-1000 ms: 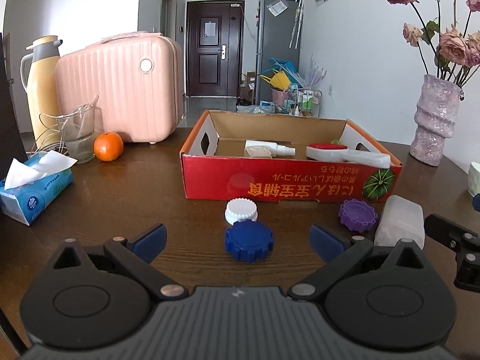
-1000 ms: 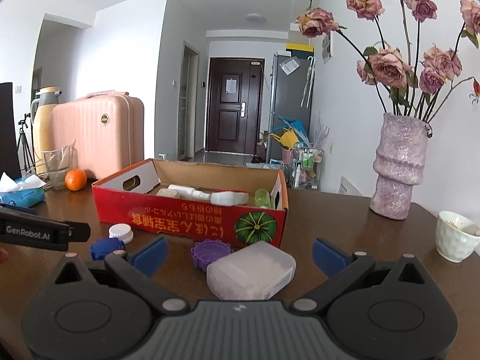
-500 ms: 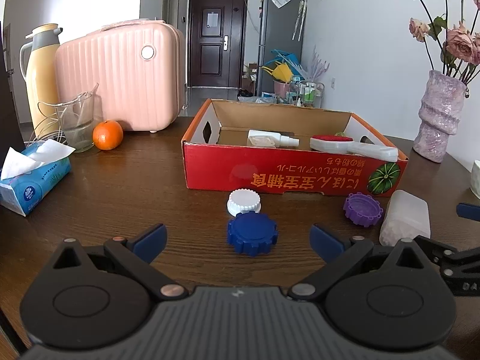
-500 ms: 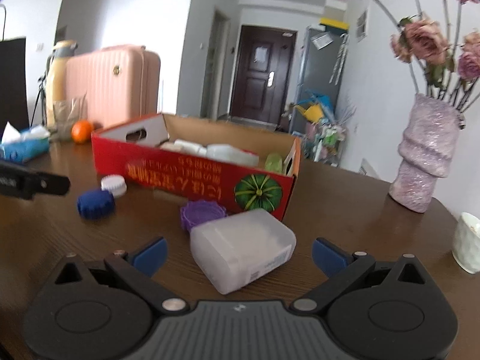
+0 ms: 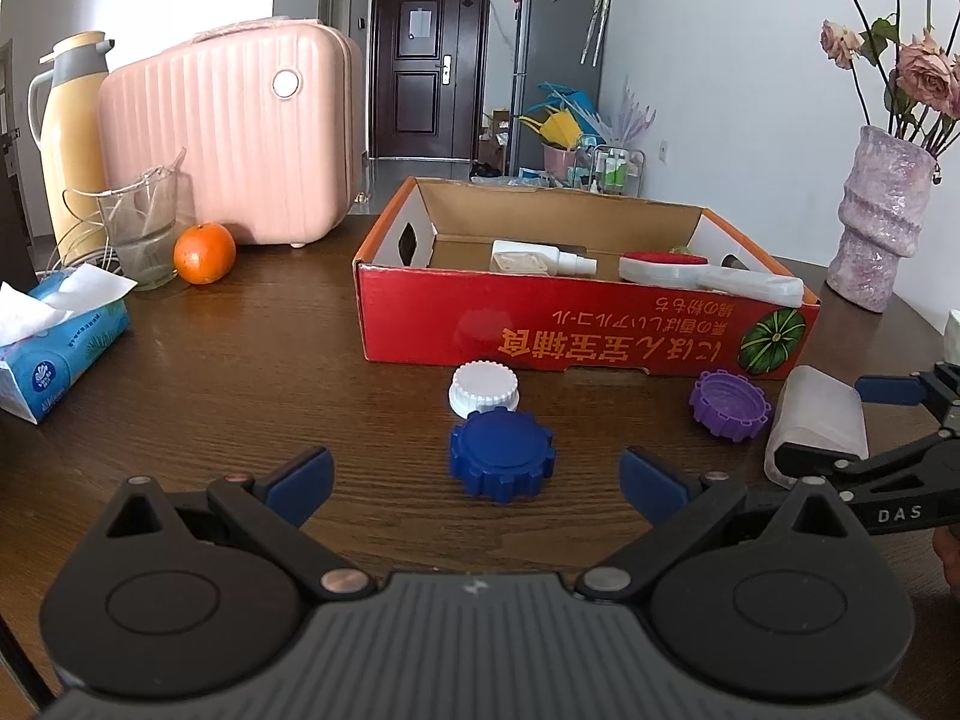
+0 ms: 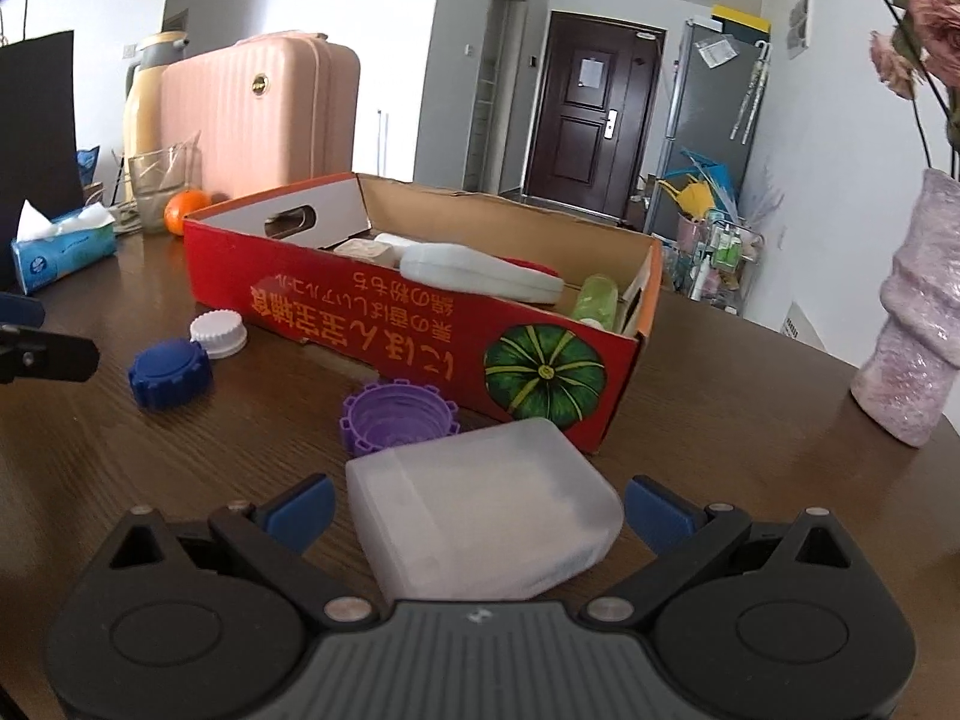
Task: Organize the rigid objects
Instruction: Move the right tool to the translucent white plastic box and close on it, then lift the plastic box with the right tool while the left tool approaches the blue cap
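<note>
Frosted case (image 6: 480, 510): translucent plastic, rectangular, rounded corners, lying flat on the bench (image 6: 750, 396) between the fingers of the right claw (image 6: 478, 507). Claw spread wide; pads flank the case's two short sides without visible contact. Judged light, stiff and somewhat slick; best taken across the short sides near mid-length, squarely, so it does not twist out.

Purple cap (image 6: 397, 417): at 11 o'clock of the case, just beside it, open side up. Light, rigid, toothed rim gives good purchase.

Blue cap (image 5: 501, 455): on the bench ahead of the left claw (image 5: 477, 477), not yet between its pads. Claw spread, holding nothing. Toothed edge; grip across the diameter.

White cap (image 5: 483, 389): at 12 o'clock of the blue cap, touching or nearly so.

Red box (image 5: 588, 336): at 12 o'clock of all four, open-topped, already holding a white bottle (image 5: 540, 258) and other plastic items. Likely destination.

Periphery, left view: tissue pack (image 5: 57, 354) at 9 o'clock; orange (image 5: 204, 253), glass (image 5: 141, 234), pink suitcase (image 5: 234, 138) at 10 o'clock; vase (image 5: 882, 222) at 2 o'clock.
</note>
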The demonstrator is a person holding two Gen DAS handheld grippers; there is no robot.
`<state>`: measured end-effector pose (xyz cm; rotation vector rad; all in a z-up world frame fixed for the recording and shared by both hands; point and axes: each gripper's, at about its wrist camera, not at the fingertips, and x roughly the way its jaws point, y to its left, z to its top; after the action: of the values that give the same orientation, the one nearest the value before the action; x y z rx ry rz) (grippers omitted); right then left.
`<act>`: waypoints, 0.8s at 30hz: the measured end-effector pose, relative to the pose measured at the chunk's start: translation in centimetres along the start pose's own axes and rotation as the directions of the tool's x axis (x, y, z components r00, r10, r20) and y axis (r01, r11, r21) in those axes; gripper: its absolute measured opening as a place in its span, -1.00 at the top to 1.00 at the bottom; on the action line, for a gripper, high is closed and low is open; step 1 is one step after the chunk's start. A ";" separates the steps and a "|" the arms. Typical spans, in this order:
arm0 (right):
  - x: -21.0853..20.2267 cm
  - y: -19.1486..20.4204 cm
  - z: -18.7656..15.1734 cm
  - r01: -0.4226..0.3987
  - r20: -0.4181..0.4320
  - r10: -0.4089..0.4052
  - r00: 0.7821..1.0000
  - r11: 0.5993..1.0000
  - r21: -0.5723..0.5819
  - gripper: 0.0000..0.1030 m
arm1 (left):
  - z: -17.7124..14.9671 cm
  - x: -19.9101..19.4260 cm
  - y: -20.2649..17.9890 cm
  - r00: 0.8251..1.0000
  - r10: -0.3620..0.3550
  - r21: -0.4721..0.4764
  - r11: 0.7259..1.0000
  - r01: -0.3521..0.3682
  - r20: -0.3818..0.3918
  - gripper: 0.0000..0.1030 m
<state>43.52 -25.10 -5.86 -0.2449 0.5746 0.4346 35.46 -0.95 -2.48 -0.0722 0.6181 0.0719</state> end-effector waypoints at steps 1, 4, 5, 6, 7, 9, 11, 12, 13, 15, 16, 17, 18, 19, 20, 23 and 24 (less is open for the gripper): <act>0.2 -0.1 0.1 0.000 0.001 0.000 1.000 1.000 -0.003 -1.00 | 0.0 0.0 0.0 1.000 -0.001 -0.001 1.000 0.001 0.000 -1.00; 1.0 -0.5 0.3 -0.021 -0.008 0.021 1.000 1.000 0.013 -1.00 | 0.0 0.2 0.1 1.000 -0.002 -0.002 1.000 0.002 -0.004 -1.00; 1.2 -0.6 0.3 -0.030 -0.018 0.030 0.999 0.999 0.020 -1.00 | 0.0 0.3 0.1 1.000 0.000 -0.001 1.000 0.000 -0.007 -1.00; 1.5 -0.7 0.2 -0.036 -0.033 0.037 0.999 0.999 0.026 -0.97 | 0.0 0.4 0.1 1.000 0.000 -0.001 1.000 0.000 -0.009 -1.00; 1.6 -0.7 0.2 -0.041 -0.042 0.042 0.998 0.999 0.029 -0.96 | -0.1 0.4 0.1 1.000 0.000 -0.002 1.000 0.000 -0.011 -1.00; 1.4 -0.7 0.1 -0.050 -0.036 0.051 0.998 0.998 0.039 -0.94 | 0.0 0.4 0.1 1.000 0.000 -0.005 1.000 0.000 -0.010 -1.00; 1.1 -0.7 0.0 -0.061 -0.019 0.062 0.998 0.996 0.059 -0.76 | -0.1 0.3 0.1 1.000 0.000 -0.005 1.000 0.000 -0.006 -1.00; 0.9 -0.7 0.0 -0.067 -0.011 0.068 0.998 0.995 0.072 -0.66 | -0.1 0.3 0.1 1.000 0.000 -0.004 1.000 0.000 -0.005 -1.00; 0.8 -0.7 -0.1 -0.064 -0.008 0.065 0.998 0.995 0.081 -0.63 | -0.1 0.3 0.1 1.000 0.001 -0.003 1.000 -0.001 -0.005 -1.00; 0.6 -0.3 -0.1 -0.043 -0.006 0.044 0.999 0.995 0.091 -0.63 | 0.0 0.3 0.1 1.000 0.005 -0.003 1.000 -0.005 -0.006 -1.00; 0.5 -0.1 -0.2 -0.036 -0.006 0.036 0.999 0.995 0.095 -0.62 | 0.0 0.3 0.1 1.000 0.006 -0.004 1.000 -0.006 -0.007 -1.00; 0.4 0.1 -0.2 -0.024 -0.007 0.024 1.000 0.995 0.102 -0.61 | 0.0 0.3 0.1 1.000 0.005 -0.004 1.000 -0.006 -0.007 -1.00; 0.3 0.3 -0.2 -0.012 -0.008 0.013 1.000 0.994 0.106 -0.60 | 0.0 0.3 0.1 1.000 0.006 -0.005 1.000 -0.006 -0.007 -1.00; 0.2 0.5 -0.2 0.002 -0.009 -0.001 1.000 0.994 0.110 -0.60 | 0.0 0.3 0.1 1.000 0.006 -0.006 1.000 -0.006 -0.006 -1.00; 0.1 0.8 -0.3 0.018 -0.010 -0.017 1.000 0.993 0.118 -0.59 | 0.0 0.3 0.1 1.000 0.006 -0.007 1.000 -0.006 -0.005 -1.00; -0.5 1.3 -0.5 0.051 -0.010 -0.050 0.999 0.989 0.139 -0.58 | 0.0 0.2 0.3 1.000 0.004 -0.012 1.000 -0.004 -0.004 -1.00; -0.6 1.6 -0.6 0.058 -0.011 -0.057 0.998 0.988 0.144 -0.58 | 0.1 0.2 0.3 1.000 0.004 -0.013 1.000 -0.004 -0.004 -1.00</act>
<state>42.06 -24.13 -6.12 -0.1239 0.6010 0.3350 35.63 -0.64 -2.56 -0.0837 0.6214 0.0796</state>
